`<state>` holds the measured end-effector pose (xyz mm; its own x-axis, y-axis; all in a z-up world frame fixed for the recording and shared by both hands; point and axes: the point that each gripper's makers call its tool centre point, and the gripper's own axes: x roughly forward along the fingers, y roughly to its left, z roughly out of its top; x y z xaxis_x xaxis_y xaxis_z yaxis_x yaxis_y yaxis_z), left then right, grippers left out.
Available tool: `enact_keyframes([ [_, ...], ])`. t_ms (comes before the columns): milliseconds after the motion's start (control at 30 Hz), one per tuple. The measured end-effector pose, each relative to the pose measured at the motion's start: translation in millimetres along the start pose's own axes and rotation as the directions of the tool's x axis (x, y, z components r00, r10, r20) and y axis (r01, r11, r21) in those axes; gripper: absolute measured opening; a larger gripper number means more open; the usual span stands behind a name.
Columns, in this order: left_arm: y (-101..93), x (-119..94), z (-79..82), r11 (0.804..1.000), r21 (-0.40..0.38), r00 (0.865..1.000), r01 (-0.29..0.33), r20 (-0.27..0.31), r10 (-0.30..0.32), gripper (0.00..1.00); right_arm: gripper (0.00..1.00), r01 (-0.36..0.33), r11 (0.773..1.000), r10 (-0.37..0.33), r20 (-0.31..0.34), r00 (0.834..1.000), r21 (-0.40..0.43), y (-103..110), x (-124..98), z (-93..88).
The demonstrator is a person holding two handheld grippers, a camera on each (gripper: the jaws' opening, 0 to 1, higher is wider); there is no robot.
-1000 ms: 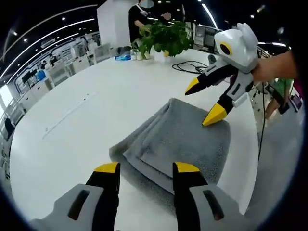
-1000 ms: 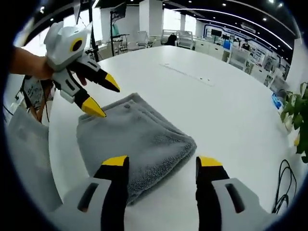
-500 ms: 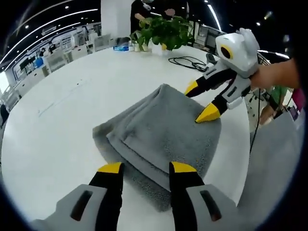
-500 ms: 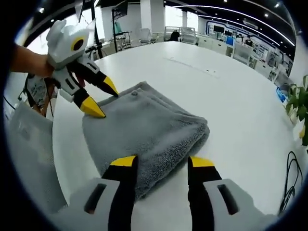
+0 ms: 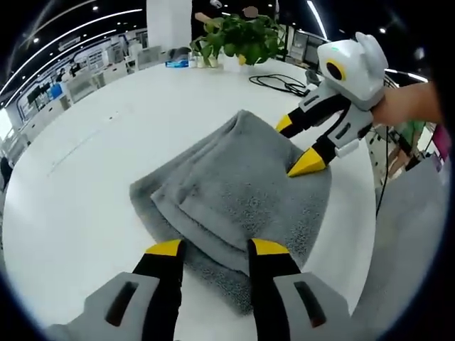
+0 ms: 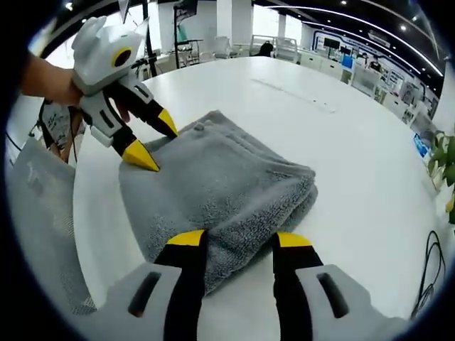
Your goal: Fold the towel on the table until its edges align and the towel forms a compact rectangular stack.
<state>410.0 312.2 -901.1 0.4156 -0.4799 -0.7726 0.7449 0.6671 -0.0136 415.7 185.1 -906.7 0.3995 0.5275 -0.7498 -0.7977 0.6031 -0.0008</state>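
While both grippers straddle opposite edges of the folded grey towel (image 5: 234, 188) on the white table (image 5: 92, 163), left gripper (image 5: 212, 247) and right gripper (image 6: 240, 239) jaws stand narrowly parted.

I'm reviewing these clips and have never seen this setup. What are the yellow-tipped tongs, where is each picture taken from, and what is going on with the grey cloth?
No robot here: a person holds a two-jaw tool in each hand, and each tool carries a fisheye camera looking along its own jaws. The left gripper rises from the bottom of the left gripper view; across the cloth you see the right gripper, white-bodied, with the person's hand behind it. The right gripper view is the reverse: its own jaws at the bottom, the left gripper opposite.

The cloth is a grey towel, already folded into several layers, on a white table. Both pairs of jaws stand open at opposite edges of the towel; neither is clamped on it. A potted plant and a black cable sit at the table's far end.
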Motion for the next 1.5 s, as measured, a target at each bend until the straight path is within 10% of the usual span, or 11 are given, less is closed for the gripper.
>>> enact_keyframes([
  [1500,76.3,41.4,52.7,0.998,0.003,0.998,-0.057,0.005,0.057,0.37,0.34,0.069,0.995,-0.069,0.005,0.998,-0.076,-81.0,42.0,51.7],
])
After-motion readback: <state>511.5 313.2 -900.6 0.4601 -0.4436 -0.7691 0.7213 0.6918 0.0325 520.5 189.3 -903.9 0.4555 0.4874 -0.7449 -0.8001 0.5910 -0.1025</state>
